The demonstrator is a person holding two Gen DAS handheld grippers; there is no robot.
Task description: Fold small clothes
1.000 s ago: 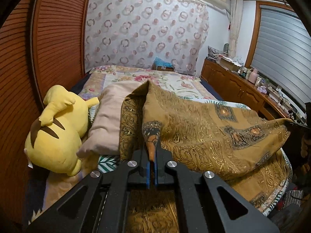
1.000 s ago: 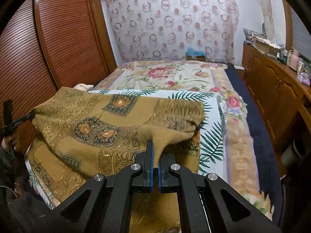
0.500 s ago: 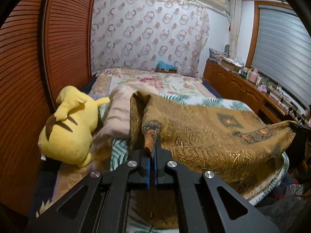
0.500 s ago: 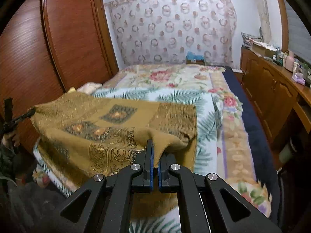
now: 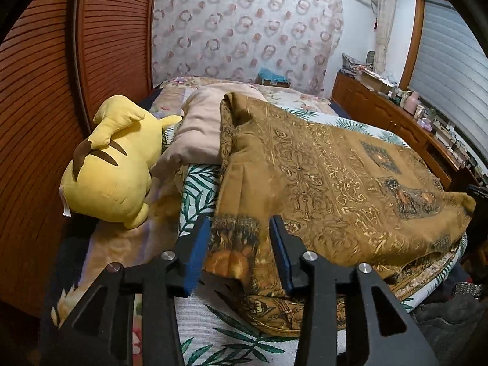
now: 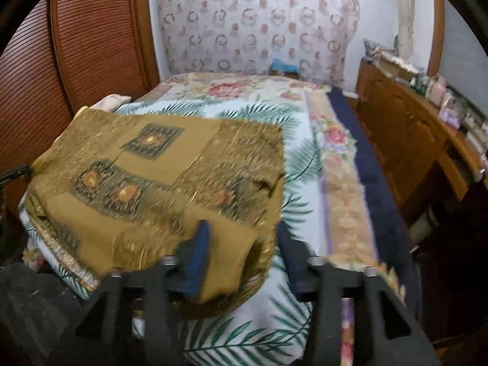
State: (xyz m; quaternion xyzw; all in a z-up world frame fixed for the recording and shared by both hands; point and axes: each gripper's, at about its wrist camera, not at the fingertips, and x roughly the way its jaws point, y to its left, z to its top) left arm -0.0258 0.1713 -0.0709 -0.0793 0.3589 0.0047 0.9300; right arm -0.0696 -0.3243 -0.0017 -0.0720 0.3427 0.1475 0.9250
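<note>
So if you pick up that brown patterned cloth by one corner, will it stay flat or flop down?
Probably flop: the brown cloth already sags and wrinkles over the bed edge, so it looks soft, not stiff. It likely is light, draping in thin folds. It may slide free easily, since the opening left tongs no longer pinch it.

A yellow plush toy (image 5: 113, 164) lies beside a beige pillow (image 5: 198, 134).

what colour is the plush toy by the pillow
Yellow, with dark brown stripes on its back: the plush toy, clearest in the left wrist view.
</note>
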